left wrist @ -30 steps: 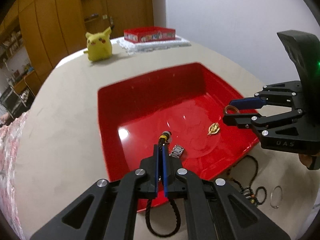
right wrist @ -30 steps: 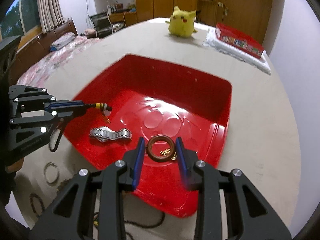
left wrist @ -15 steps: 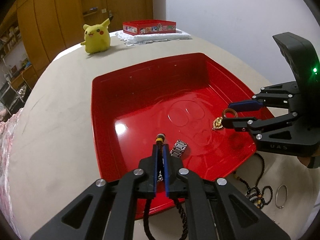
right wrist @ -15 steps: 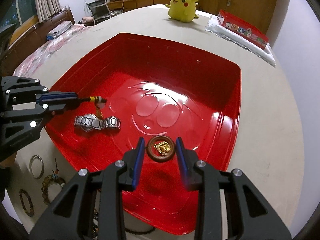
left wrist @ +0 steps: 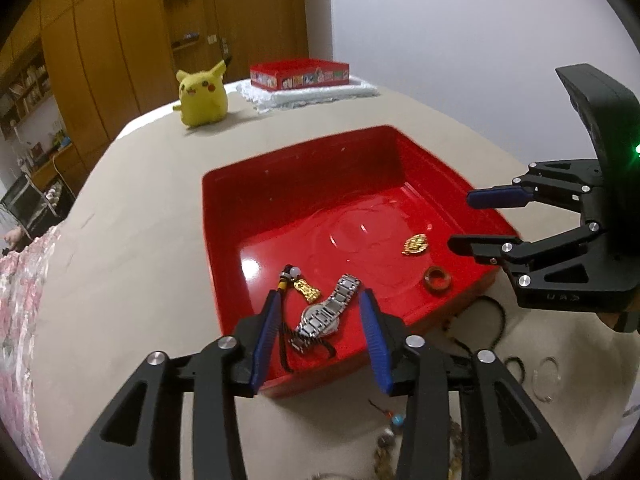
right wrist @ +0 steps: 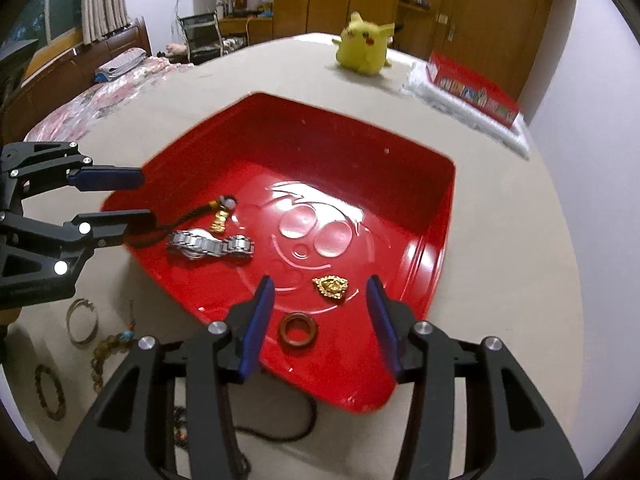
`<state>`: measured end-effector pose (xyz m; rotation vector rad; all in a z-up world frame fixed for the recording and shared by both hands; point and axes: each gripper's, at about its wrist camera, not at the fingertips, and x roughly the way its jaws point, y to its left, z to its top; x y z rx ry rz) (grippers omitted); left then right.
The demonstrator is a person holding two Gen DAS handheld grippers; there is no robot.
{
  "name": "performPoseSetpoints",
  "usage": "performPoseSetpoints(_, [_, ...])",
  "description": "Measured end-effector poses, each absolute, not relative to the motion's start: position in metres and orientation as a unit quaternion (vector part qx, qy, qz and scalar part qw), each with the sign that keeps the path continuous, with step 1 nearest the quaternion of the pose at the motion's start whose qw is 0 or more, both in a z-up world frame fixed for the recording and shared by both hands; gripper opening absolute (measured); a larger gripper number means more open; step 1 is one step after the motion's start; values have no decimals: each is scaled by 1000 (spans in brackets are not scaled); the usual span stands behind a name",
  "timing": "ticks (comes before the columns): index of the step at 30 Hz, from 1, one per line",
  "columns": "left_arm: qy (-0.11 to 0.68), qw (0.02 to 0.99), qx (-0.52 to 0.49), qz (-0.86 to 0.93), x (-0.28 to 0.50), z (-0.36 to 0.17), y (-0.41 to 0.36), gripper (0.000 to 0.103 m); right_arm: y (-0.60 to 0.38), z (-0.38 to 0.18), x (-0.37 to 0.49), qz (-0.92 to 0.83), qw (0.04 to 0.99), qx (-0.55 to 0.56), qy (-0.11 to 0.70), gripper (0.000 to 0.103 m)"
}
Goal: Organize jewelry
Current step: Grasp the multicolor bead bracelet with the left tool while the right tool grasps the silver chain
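both claws are opening, nothing pinched. in the red tray (right wrist: 432,240) the brown ring (right wrist: 298,329) lies under the right claw (right wrist: 320,304); watch (left wrist: 330,308) and corded charm (left wrist: 306,289) under the left claw (left wrist: 320,316).

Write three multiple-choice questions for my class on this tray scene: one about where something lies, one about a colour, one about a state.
1. Where does the brown ring lie?
A. On the table
B. In the tray
C. On the toy's head

2. What colour is the plush toy?
A. Yellow
B. Green
C. White

3. How is the right gripper?
A. Clamped on the watch
B. Clamped on the ring
C. Holding nothing

Answers:
1 B: the ring rests on the tray's red floor, near the gold pendant.
2 A: its body is plainly yellow.
3 C: the jaws are opening, and the ring lies loose below, touching neither finger.
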<state>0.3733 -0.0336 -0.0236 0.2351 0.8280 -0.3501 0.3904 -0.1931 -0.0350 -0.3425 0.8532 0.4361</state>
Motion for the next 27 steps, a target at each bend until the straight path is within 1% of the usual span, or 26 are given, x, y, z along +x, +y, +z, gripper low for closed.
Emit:
performPoseSetpoints(2, [386, 900, 114, -168, 357, -14, -31, 55, -192, -27, 376, 210, 877, -172, 397, 48])
performPoseSetpoints(3, [383, 901, 114, -168, 351, -11, -30, 55, -191, -24, 372, 211, 878, -175, 392, 49])
performPoseSetpoints(10, [365, 906, 129, -171, 292, 6, -27, 56, -186, 5, 314, 231, 886, -179, 360, 49])
performPoseSetpoints(14, [362, 907, 128, -171, 259, 9, -23, 56, -184, 15, 281, 240, 889, -180, 347, 53])
performPoseSetpoints(19, [363, 910, 116, -165, 220, 9, -14, 57, -184, 18, 244, 243, 889, -181, 343, 53])
performPoseSetpoints(27, [382, 909, 90, -141, 170, -9, 7, 57, -190, 7, 197, 246, 887, -161, 355, 53])
